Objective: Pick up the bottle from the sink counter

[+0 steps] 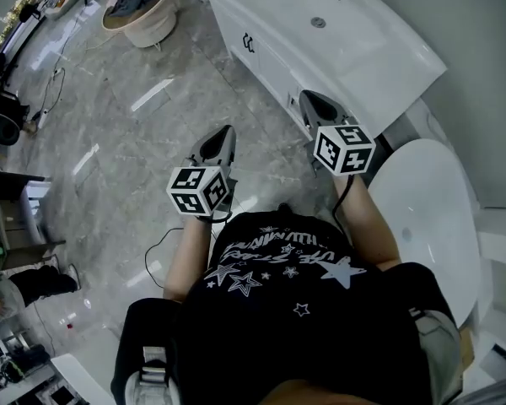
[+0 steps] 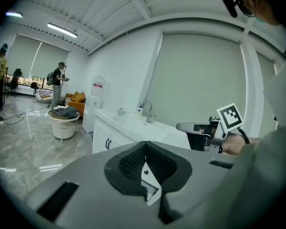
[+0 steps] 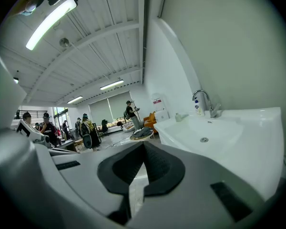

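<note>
A small white pump bottle [image 3: 199, 108] stands on the white sink counter [image 3: 257, 123] beside the chrome faucet [image 3: 203, 97], far ahead of both grippers. The left gripper view shows the same bottle [image 2: 139, 111] at the counter's back edge. My right gripper [image 1: 309, 97] hovers over the counter's near corner, its jaws shut with nothing between them. My left gripper [image 1: 228, 130] hangs over the floor to the left of the cabinet, also shut and empty. The counter's basin [image 1: 319, 22] lies beyond the right gripper.
The white cabinet [image 1: 261, 53] under the counter has dark door handles. A white oval fixture [image 1: 426, 218] sits at my right. A round side table [image 1: 139, 11] with clothes on it stands on the grey floor. People [image 3: 88, 130] stand far off.
</note>
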`<act>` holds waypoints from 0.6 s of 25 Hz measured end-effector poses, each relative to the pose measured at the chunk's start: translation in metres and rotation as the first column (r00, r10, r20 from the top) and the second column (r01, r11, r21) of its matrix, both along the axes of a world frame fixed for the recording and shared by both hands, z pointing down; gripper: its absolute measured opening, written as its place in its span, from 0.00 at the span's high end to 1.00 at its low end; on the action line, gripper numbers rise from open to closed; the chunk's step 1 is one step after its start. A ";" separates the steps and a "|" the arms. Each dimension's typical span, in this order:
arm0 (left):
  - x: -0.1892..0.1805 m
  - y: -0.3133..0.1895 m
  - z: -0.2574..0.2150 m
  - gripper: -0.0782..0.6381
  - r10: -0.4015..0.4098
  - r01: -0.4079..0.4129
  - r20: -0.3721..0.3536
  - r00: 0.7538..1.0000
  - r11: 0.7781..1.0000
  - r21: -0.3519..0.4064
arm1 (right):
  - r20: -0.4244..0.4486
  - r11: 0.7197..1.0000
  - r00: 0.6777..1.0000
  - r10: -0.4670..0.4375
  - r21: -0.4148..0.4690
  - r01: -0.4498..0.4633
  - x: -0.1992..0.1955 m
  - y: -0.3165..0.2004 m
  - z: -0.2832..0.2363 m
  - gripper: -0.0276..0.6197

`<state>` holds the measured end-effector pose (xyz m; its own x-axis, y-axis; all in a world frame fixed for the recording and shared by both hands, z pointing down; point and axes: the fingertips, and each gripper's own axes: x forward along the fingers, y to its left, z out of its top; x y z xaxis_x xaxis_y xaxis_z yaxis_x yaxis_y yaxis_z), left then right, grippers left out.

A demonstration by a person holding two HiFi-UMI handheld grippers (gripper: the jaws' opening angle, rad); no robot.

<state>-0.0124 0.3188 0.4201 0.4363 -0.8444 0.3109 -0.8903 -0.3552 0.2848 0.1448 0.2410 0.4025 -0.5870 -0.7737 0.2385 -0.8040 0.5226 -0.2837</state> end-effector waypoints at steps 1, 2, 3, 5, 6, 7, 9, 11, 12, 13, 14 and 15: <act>0.001 -0.001 0.002 0.88 -0.009 0.009 -0.001 1.000 1.000 -0.001 | 0.014 1.000 1.000 -0.004 -0.001 0.004 0.003 -0.002 0.001 0.95; 0.002 -0.003 0.004 0.88 -0.020 0.020 -0.004 1.000 1.000 -0.003 | 0.030 1.000 1.000 -0.008 -0.006 0.008 0.006 -0.004 0.002 0.95; 0.003 -0.005 0.006 0.88 -0.030 0.030 -0.007 1.000 1.000 -0.004 | 0.042 1.000 0.999 -0.009 -0.010 0.010 0.008 -0.006 0.003 0.95; 0.005 -0.008 0.009 0.88 -0.043 0.043 -0.007 0.999 0.999 -0.007 | 0.047 1.000 0.999 -0.012 -0.013 0.012 0.012 -0.012 0.006 0.95; 0.006 -0.008 0.010 0.88 -0.044 0.044 -0.006 0.999 0.999 -0.009 | 0.045 1.000 0.999 -0.012 -0.014 0.013 0.013 -0.014 0.009 0.95; 0.005 -0.009 0.011 0.88 -0.046 0.045 -0.004 0.999 0.999 -0.011 | 0.045 1.000 0.999 -0.013 -0.016 0.014 0.013 -0.016 0.010 0.95; 0.003 -0.011 0.012 0.88 -0.055 0.055 -0.008 0.998 0.998 -0.018 | 0.048 1.000 0.999 -0.016 -0.022 0.017 0.012 -0.020 0.013 0.95; -0.003 -0.019 0.015 0.88 -0.068 0.068 -0.012 0.998 0.997 -0.022 | 0.050 0.999 0.999 -0.021 -0.029 0.022 0.008 -0.028 0.017 0.95; -0.007 -0.024 0.017 0.88 -0.073 0.073 -0.012 0.997 0.997 -0.023 | 0.050 0.999 0.998 -0.023 -0.034 0.025 0.005 -0.033 0.020 0.95; -0.012 -0.031 0.019 0.88 -0.076 0.076 -0.011 0.997 0.997 -0.025 | 0.047 0.999 0.999 -0.027 -0.039 0.029 0.001 -0.038 0.024 0.95; -0.017 -0.038 0.022 0.88 -0.078 0.077 -0.012 0.997 0.997 -0.027 | 0.045 0.999 0.999 -0.031 -0.043 0.033 -0.003 -0.043 0.027 0.95; -0.021 -0.045 0.025 0.88 -0.077 0.077 -0.015 0.997 0.997 -0.029 | 0.042 0.998 0.999 -0.033 -0.047 0.035 -0.007 -0.050 0.031 0.95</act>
<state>-0.0339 0.2733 0.4453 0.3752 -0.8668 0.3284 -0.9101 -0.2773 0.3078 0.1376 0.1912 0.4334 -0.6226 -0.7416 0.2498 -0.7733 0.5341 -0.3418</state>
